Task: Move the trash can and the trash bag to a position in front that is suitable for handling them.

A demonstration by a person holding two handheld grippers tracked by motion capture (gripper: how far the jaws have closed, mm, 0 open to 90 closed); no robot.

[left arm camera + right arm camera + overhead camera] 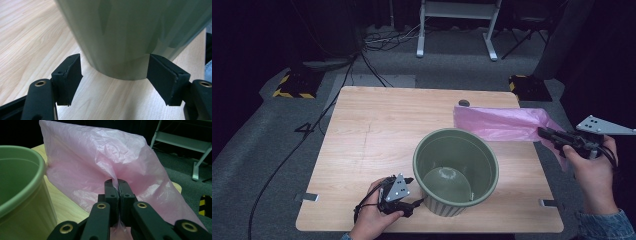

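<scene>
Recording lab or studio: a light wooden table (pixel 377 135) is set on grey carpet (pixel 257 150), ringed by dark curtains; black cables (pixel 377 42), yellow-black striped stand bases (pixel 294 85) and a white metal frame (pixel 457 22) are seen.

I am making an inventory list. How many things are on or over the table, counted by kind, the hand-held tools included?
Green bin: 1
Pink plastic bag: 1
Hand-held tools: 2, the left tool open beside the bin's base, the right tool shut on the bag
Total: 4
</scene>
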